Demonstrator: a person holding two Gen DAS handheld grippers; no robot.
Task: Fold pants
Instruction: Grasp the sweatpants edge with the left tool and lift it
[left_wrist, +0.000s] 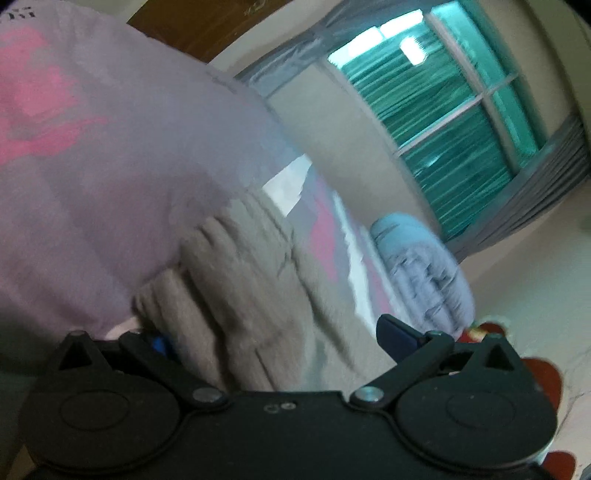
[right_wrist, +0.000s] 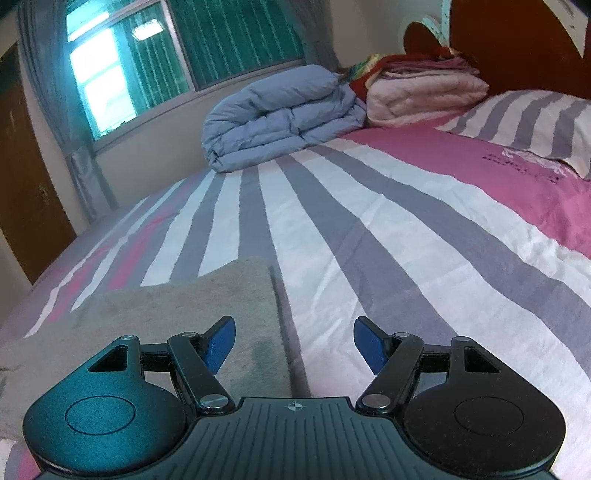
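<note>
While flat: one pants (right_wrist: 177, 314), two folded quilts (right_wrist: 280, 129).

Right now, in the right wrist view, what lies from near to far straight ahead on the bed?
Right gripper, open → grey pants → striped bedcover → folded blue duvet → window.

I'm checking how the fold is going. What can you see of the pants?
The pants are grey-beige, of a soft fleecy-looking fabric. In the right wrist view they lie flat on the striped bed cover, one straight edge running away from the camera. In the blurred left wrist view a gathered, ribbed part sits between the open left tongs.
</note>
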